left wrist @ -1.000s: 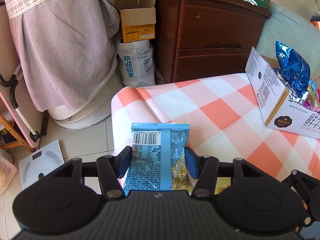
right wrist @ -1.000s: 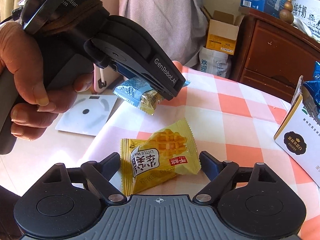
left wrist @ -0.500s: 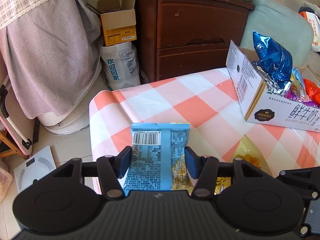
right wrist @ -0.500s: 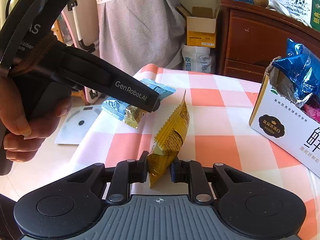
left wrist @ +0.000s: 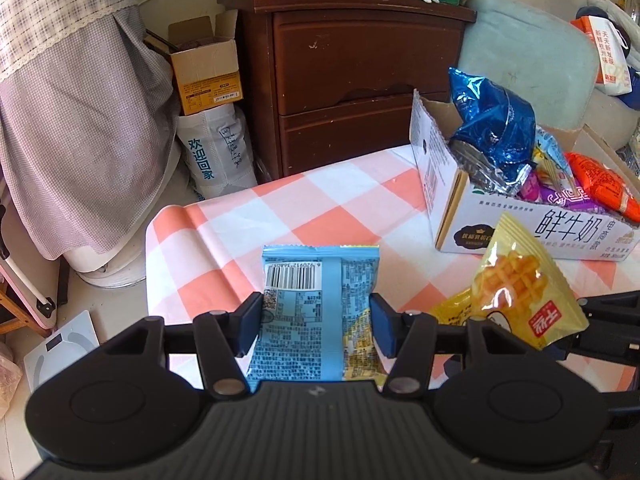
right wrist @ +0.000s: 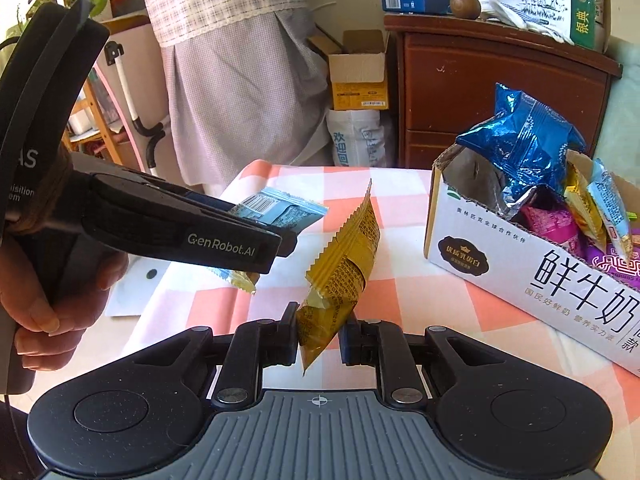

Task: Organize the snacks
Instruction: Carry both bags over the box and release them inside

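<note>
Carrying stage, two items in transit. Item one: a blue snack packet (left wrist: 316, 312), barcode side up, is pinched across its width between the jaws of the left gripper (left wrist: 316, 324), which are set only part-way open to the packet's breadth; it is held clear above the desk (left wrist: 248, 220). Item two: a yellow waffle-biscuit packet (right wrist: 340, 276) is clamped by its lower end in the right gripper (right wrist: 320, 340), whose jaws are closed down tight on the wrapper; the packet stands up on edge, also clear of the checked cloth. Destination: an open white milk carton box (right wrist: 520, 264) is seen ahead and to the right on the desk, already stocked with a crumpled blue foil bag (right wrist: 524, 140) and several smaller packets. Step judged: both snacks lifted, delivery not yet made. Next move, as judged: each packet is to be brought over the box opening beside the foil bag, then released there. Surroundings: a brown wooden drawer cabinet (left wrist: 352, 80) stands behind the desk.
</note>
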Demonstrator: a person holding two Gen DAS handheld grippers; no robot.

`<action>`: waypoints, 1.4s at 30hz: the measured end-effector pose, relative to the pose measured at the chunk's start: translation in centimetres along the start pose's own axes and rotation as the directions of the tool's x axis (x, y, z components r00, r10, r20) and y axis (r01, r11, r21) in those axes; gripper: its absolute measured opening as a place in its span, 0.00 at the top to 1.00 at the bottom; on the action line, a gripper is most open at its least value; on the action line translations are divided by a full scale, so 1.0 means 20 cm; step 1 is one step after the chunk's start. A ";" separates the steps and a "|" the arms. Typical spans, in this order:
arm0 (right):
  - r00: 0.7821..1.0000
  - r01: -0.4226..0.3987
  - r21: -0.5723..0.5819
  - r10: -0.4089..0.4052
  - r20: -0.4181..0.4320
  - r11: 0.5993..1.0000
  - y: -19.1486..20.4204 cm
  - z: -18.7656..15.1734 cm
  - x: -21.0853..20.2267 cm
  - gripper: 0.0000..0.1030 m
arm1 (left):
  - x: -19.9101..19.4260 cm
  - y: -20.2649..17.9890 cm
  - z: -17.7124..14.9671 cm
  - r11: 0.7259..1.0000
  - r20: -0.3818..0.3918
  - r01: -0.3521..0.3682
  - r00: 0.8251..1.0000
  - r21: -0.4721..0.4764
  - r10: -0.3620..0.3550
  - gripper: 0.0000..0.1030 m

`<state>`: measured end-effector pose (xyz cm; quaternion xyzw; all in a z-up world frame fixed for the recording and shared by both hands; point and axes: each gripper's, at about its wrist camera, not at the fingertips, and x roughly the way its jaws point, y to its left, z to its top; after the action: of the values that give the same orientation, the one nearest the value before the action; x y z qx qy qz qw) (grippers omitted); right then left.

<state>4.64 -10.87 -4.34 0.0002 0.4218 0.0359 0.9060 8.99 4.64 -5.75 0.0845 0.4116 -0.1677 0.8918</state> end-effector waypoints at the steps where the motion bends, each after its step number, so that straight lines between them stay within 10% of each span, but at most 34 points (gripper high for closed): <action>1: 1.000 0.005 0.003 -0.005 0.003 1.000 -0.01 0.00 -0.01 0.83 | -0.01 -0.01 0.00 1.000 0.003 -0.002 1.000 0.007 0.002 0.47; 42: 0.965 0.143 0.166 -0.175 0.194 0.976 -0.47 0.19 -0.54 0.83 | -0.23 -0.42 0.27 0.999 0.228 -0.005 0.974 0.038 -0.004 0.47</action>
<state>1.18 -20.84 6.06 0.0386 0.3250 -0.0692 0.9424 6.87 -3.71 1.07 0.0819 0.3032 -0.1838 0.9315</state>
